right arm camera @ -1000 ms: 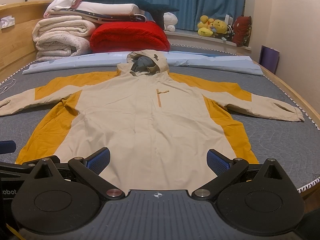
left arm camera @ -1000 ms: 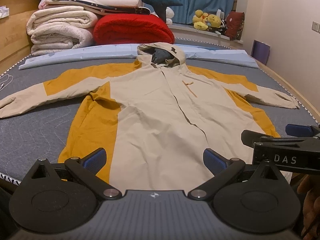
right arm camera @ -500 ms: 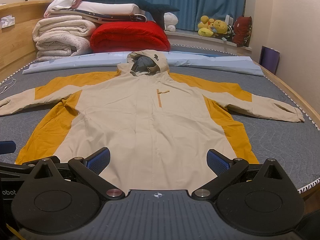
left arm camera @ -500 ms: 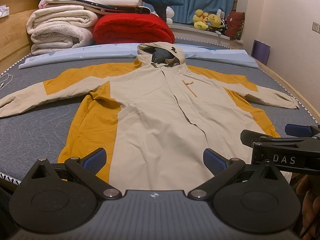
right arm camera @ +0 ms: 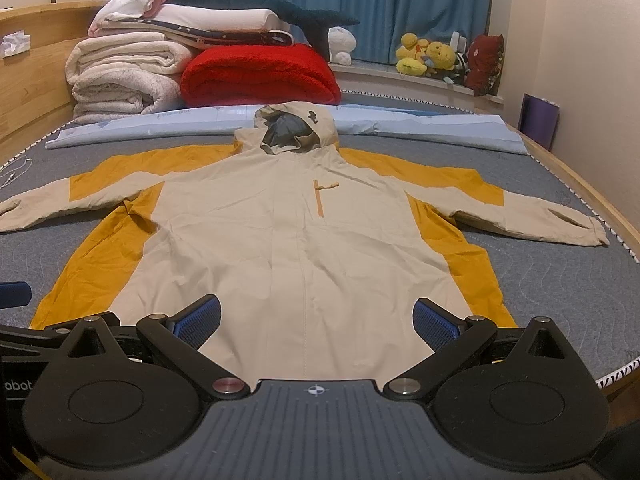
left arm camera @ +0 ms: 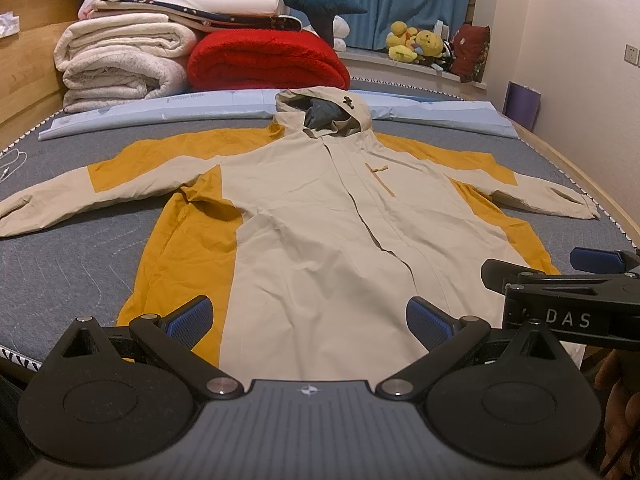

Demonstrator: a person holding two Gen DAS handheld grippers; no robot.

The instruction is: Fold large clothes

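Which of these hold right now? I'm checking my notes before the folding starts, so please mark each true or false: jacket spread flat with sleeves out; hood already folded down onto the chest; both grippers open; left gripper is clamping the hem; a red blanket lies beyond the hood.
1. The jacket lies flat, both sleeves out: true.
2. The hood is folded onto the chest: false; it lies above the collar.
3. The left gripper and right gripper are open: true.
4. The left gripper clamps the hem: false; it holds nothing.
5. A red blanket lies beyond the hood: true.

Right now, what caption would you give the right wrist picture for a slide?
Open right gripper poised at the hem of a beige and yellow hooded jacket spread flat on a grey bed.
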